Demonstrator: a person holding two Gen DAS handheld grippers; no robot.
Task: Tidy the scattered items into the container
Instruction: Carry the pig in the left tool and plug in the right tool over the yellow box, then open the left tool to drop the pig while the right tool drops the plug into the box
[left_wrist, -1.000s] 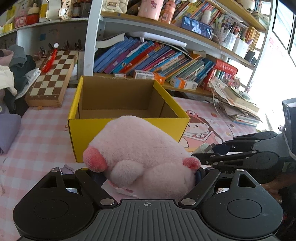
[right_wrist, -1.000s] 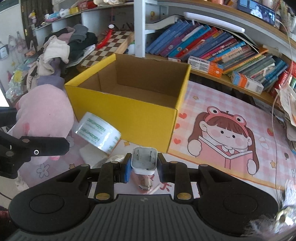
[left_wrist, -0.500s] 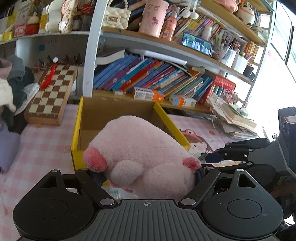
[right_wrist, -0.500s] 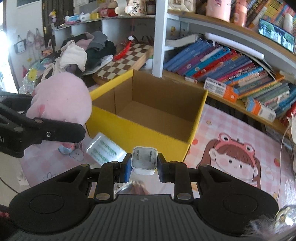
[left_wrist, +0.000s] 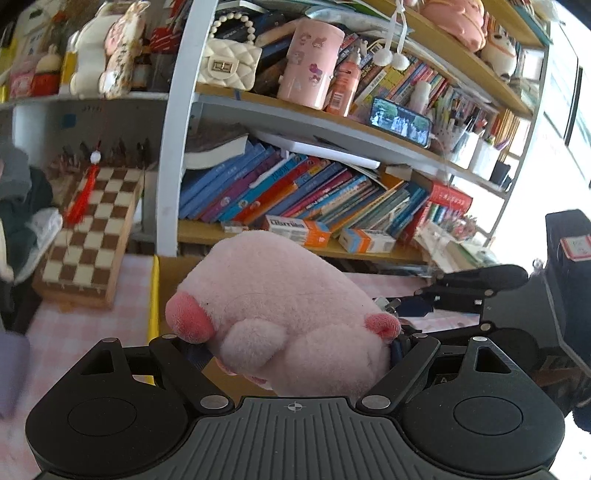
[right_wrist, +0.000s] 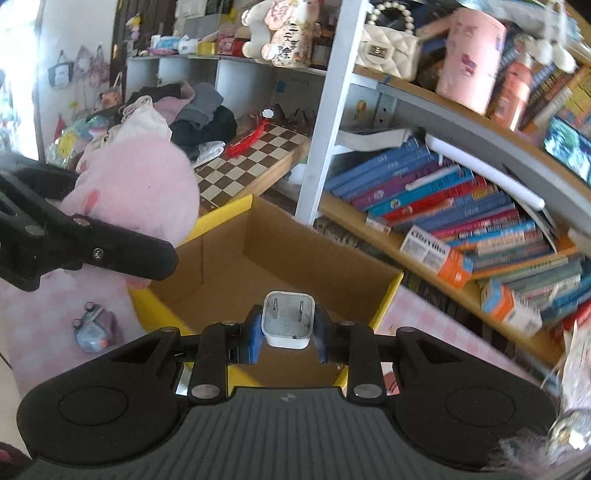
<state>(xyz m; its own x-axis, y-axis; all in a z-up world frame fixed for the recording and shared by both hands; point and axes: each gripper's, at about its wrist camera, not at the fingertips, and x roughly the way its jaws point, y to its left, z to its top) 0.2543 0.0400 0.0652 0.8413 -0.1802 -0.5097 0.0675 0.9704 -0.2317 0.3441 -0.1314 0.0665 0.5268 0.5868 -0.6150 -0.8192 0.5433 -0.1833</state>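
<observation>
My left gripper (left_wrist: 295, 343) is shut on a pink plush toy (left_wrist: 280, 317) and holds it above the near left edge of the yellow cardboard box (left_wrist: 153, 295). The plush (right_wrist: 140, 188) and the left gripper (right_wrist: 92, 247) also show in the right wrist view. My right gripper (right_wrist: 287, 328) is shut on a white plug adapter (right_wrist: 287, 319) and holds it above the box's near edge. The yellow cardboard box (right_wrist: 391, 291) is open, with a bare brown floor. The right gripper also shows at the right of the left wrist view (left_wrist: 480, 284).
A bookshelf (right_wrist: 443, 221) full of books stands just behind the box. A chessboard (left_wrist: 88, 236) and a pile of clothes (right_wrist: 177, 114) lie to the left. A small blue toy (right_wrist: 90, 330) lies on the pink checked cloth (right_wrist: 44, 332).
Both grippers have risen and moved forward over the box with their loads. The tape roll has dropped out of the right wrist view.
</observation>
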